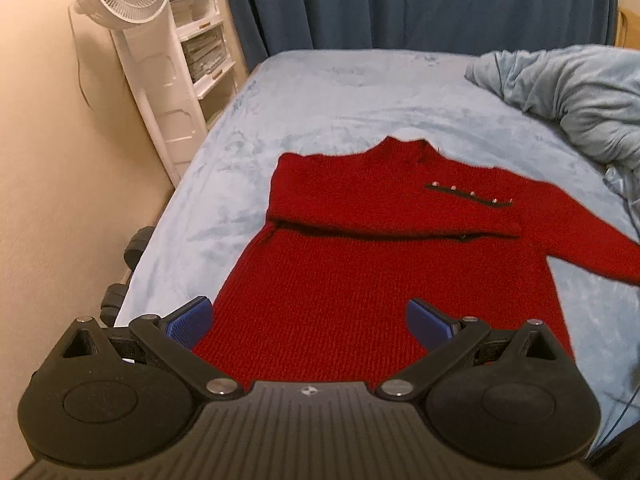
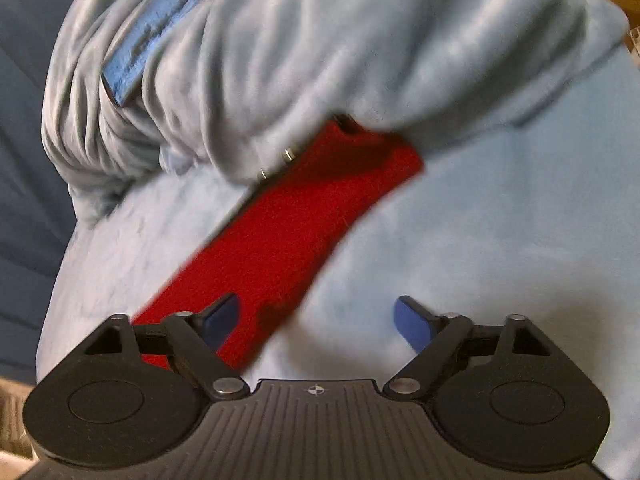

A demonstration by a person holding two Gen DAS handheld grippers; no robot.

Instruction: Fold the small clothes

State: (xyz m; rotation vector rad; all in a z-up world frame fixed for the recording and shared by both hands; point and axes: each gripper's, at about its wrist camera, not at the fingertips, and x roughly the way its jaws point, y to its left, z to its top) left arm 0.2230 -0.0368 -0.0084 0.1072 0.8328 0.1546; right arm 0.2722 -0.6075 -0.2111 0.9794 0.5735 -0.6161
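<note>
A small red knit sweater (image 1: 384,240) lies flat on the light blue bedspread (image 1: 340,92), collar at the far end, one sleeve folded across the chest and the other stretched out to the right. A row of small metal buttons (image 1: 472,194) runs along its shoulder. My left gripper (image 1: 310,322) hovers over the hem, open, its blue pads (image 1: 188,322) wide apart with nothing between them. In the right wrist view the stretched red sleeve (image 2: 288,232) runs diagonally, its cuff under the bunched blanket. My right gripper (image 2: 318,320) is open above the sleeve, holding nothing.
A crumpled light blue blanket (image 1: 576,96) is heaped at the bed's far right (image 2: 280,60). A white standing fan (image 1: 128,4) and a white shelf (image 1: 204,52) stand left of the bed. Dark blue curtains (image 1: 400,4) hang behind.
</note>
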